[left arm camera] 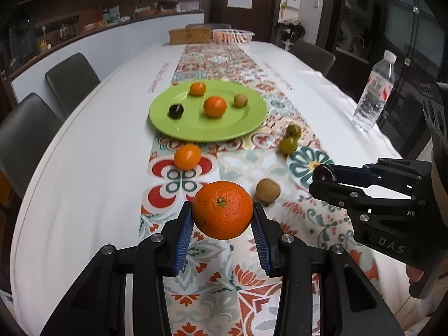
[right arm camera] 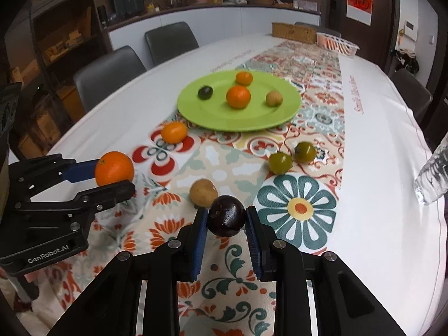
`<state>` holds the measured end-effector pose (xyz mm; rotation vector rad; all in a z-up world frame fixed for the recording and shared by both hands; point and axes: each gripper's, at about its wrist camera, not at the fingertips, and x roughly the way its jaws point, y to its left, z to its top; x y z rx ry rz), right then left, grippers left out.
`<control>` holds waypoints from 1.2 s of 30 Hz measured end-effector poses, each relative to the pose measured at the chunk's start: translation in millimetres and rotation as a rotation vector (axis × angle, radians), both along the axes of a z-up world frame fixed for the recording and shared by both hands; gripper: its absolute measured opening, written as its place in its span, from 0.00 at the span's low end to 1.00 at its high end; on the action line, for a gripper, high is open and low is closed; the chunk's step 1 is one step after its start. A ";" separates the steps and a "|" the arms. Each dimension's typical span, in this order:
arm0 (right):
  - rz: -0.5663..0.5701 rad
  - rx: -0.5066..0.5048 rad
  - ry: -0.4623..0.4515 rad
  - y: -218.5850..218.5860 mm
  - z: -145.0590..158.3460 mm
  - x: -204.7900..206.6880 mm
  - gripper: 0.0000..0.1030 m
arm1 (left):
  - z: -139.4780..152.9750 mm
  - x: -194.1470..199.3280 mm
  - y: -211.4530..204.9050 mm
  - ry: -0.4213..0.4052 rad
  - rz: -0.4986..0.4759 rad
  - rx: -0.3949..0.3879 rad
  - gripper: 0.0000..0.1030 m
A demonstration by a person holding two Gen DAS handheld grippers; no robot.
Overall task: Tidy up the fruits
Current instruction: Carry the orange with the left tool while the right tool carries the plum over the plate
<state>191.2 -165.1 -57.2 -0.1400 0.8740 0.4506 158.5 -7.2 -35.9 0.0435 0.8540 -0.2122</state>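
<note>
My left gripper [left arm camera: 222, 214] is shut on a large orange [left arm camera: 222, 210], lifted off the patterned runner; the same orange [right arm camera: 114, 168] shows at the left of the right wrist view. My right gripper [right arm camera: 226, 219] is shut on a dark purple plum [right arm camera: 226, 218], seen small [left arm camera: 322, 173] in the left wrist view. Ahead lies a green plate [left arm camera: 238, 128] holding two small oranges [left arm camera: 214, 106], a dark fruit [left arm camera: 175, 111] and a tan fruit [left arm camera: 240, 100]. On the cloth lie a small orange [left arm camera: 187, 156], a tan fruit [left arm camera: 268, 189] and two green fruits [left arm camera: 288, 145].
A water bottle [left arm camera: 373, 92] stands at the table's right edge. A wicker box [left arm camera: 189, 35] and a white basket [left arm camera: 233, 36] sit at the far end. Dark chairs [left arm camera: 71, 79] line the left side; another chair [left arm camera: 312, 56] stands at the right.
</note>
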 end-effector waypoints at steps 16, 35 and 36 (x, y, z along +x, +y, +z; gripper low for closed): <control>0.024 0.062 -0.132 8.8 54.6 -6.4 0.28 | 49.5 6.4 0.1 -0.123 -0.008 -0.014 0.39; 0.001 0.042 -0.143 15.9 68.6 62.7 0.28 | 52.4 83.0 10.4 -0.114 0.018 -0.031 0.39; -0.003 0.042 -0.141 16.5 69.2 70.1 0.28 | 51.2 90.6 11.8 -0.108 0.023 -0.032 0.39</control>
